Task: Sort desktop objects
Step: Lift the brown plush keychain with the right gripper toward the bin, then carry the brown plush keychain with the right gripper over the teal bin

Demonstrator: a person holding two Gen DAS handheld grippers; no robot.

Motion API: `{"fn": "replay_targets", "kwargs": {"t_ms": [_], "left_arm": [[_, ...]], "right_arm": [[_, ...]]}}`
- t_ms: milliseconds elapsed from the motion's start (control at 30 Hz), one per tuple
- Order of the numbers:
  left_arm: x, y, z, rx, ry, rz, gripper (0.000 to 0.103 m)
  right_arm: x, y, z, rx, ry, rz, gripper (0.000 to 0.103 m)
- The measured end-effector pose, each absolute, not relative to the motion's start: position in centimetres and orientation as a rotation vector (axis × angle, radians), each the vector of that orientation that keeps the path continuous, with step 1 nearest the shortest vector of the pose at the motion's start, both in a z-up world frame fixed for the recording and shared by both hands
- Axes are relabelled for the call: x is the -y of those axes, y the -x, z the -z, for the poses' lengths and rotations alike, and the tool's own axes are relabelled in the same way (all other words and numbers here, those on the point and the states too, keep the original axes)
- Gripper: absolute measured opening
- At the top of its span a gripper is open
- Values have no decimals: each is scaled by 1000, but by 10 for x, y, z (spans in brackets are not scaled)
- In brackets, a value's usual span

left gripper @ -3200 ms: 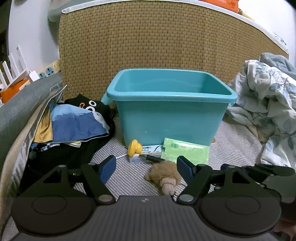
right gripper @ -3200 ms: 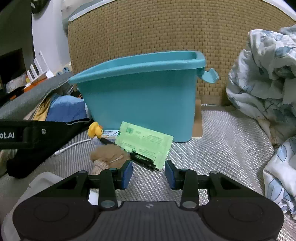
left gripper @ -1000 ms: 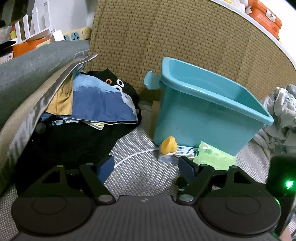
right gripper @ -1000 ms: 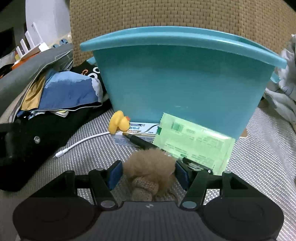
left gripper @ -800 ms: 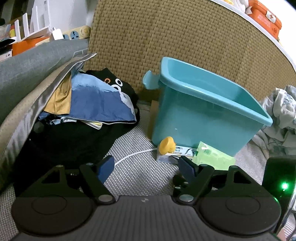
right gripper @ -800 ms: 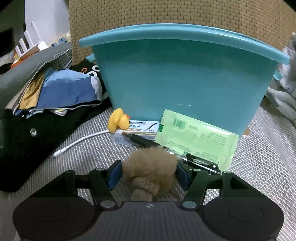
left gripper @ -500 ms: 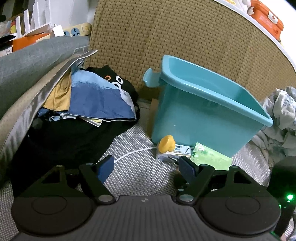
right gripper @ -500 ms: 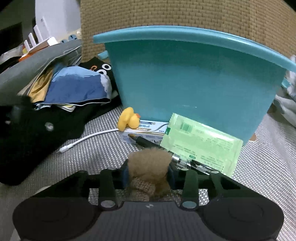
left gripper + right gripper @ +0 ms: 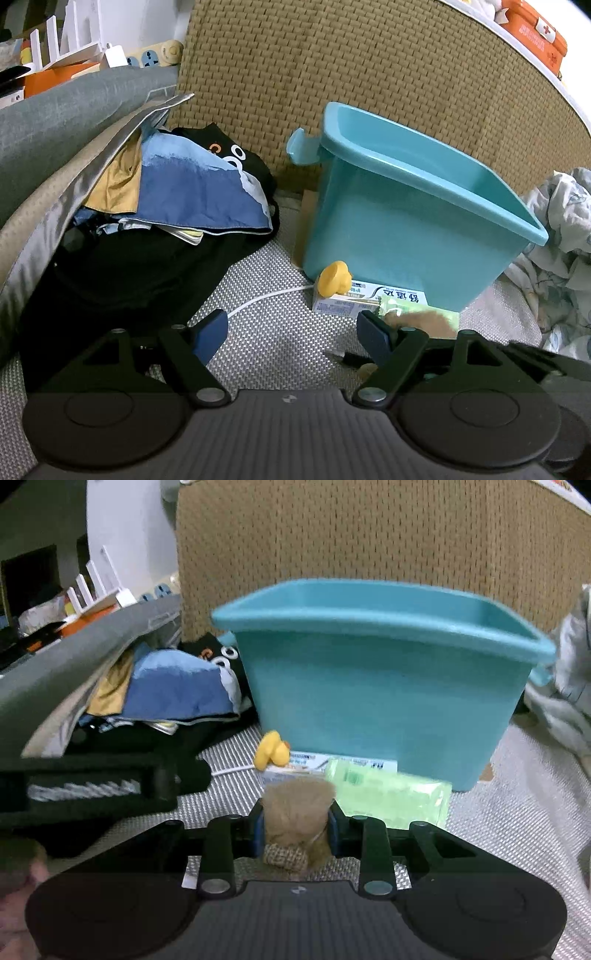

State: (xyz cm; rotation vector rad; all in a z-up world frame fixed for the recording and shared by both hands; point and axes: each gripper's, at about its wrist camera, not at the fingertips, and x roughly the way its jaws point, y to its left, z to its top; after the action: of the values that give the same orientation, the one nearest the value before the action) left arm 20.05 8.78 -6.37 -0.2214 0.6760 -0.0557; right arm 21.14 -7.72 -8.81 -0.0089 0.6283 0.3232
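- The right gripper (image 9: 295, 829) has its two fingers squeezed tight on the fuzzy brown toy (image 9: 297, 812); the toy sits low between the fingers, in front of the teal bin (image 9: 380, 705) and not yet in it.
- The toy is soft and squishy; I think it could slip out on the way up if the squeeze gets loose.
- The bin wall is tall; if the toy is not lifted high enough it may bump the rim and fall back on the mat.
- The yellow duck (image 9: 273, 753), the white box (image 9: 365, 301) and the green packet (image 9: 388, 797) lie just beside the toy; a low swing could knock them.
- The left gripper (image 9: 291, 334) has its fingers wide apart and holds nothing; it is near the white cable (image 9: 266, 299), and it could get in the way of the right one.
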Motion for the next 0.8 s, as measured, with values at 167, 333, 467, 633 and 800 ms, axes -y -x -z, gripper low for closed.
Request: {"fn": "replay_targets", "kwargs": {"t_ms": [167,333,467,633,800], "left_arm": [[-87,-199,63,-674,244,72,82],[-92,-199,64,-680,276,72,82],[-94,-199,64,-681,283,69,82],[-92,-200,64,-687,272,69,82],[-85,-200,66,-701,234,82,82]], "right_arm": [[82,-201,76,-590,14,-320,34],[86,-195,70,-578,22,-315,34],[91,-195,68,-570,17,-303,34],[99,-196,66,-561,14,-286,34],[105,-195,60,-543,3,-276,34]]}}
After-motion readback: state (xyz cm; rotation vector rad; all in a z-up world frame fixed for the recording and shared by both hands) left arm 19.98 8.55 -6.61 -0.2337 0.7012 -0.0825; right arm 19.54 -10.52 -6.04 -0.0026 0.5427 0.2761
